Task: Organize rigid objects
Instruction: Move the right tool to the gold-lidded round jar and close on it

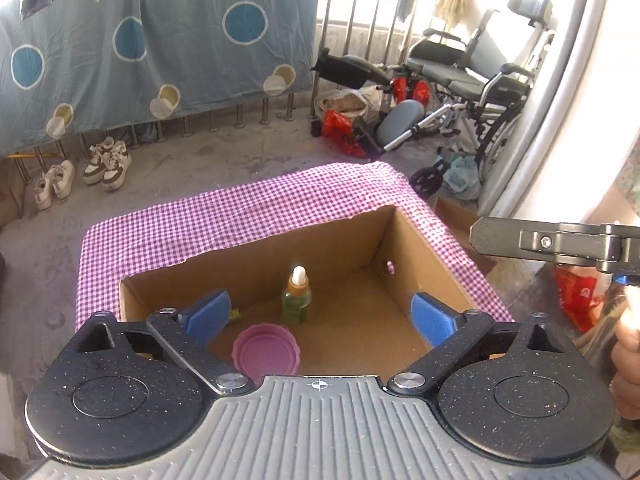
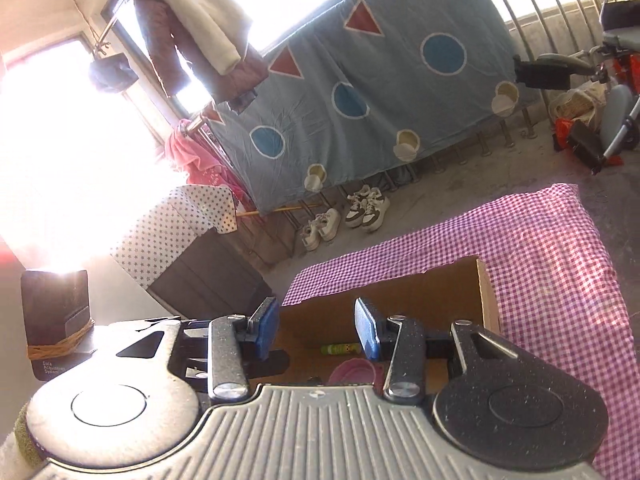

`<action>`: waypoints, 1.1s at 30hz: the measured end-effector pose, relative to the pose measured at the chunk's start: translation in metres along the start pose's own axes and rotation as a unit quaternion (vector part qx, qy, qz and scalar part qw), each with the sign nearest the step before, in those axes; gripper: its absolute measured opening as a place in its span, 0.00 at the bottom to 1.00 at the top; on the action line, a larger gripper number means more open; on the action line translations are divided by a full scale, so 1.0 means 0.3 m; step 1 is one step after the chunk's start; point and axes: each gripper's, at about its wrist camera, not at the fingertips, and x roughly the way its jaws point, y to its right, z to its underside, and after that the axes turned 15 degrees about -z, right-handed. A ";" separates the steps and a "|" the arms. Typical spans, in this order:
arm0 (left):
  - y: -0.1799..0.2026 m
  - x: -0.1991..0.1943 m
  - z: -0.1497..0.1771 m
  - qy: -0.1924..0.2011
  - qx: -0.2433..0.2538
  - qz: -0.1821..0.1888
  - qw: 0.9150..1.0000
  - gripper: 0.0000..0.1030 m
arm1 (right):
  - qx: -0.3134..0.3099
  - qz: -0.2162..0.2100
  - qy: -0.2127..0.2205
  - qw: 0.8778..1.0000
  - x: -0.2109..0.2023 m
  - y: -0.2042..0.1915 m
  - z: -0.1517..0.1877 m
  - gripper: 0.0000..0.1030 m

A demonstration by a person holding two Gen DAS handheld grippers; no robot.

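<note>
Bottle (image 1: 296, 295) stands upright in the cardboard box (image 1: 404, 240), below my wide-open, empty left gripper (image 1: 320, 314); pink lid (image 1: 266, 350) lies beside it. My right gripper (image 2: 316, 328), partly open, holds nothing above the checked cloth (image 2: 560, 248).

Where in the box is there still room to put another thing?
The cardboard box floor is bare on its right half, between the small bottle and the wall with the round hole. It is crowded near the front left, around the pink lid.
</note>
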 end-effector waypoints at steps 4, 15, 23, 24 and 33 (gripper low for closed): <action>0.017 -0.117 0.124 0.015 0.006 0.030 0.999 0.99 | 0.023 -0.010 0.015 1.000 -0.125 -0.034 0.138 0.43; 0.147 -0.073 0.545 0.002 -0.005 0.064 0.998 0.99 | 0.119 -0.007 -0.027 0.993 -0.087 0.060 0.471 0.43; 0.235 0.076 0.620 -0.023 -0.003 0.043 0.999 0.92 | 0.121 0.010 -0.100 0.988 0.086 0.140 0.567 0.37; 0.245 0.083 0.623 -0.021 0.004 0.038 0.999 0.92 | 0.120 0.015 -0.106 0.987 0.102 0.149 0.572 0.36; 0.259 0.129 0.633 -0.018 0.007 0.017 1.000 0.92 | 0.127 0.015 -0.126 0.984 0.165 0.206 0.589 0.36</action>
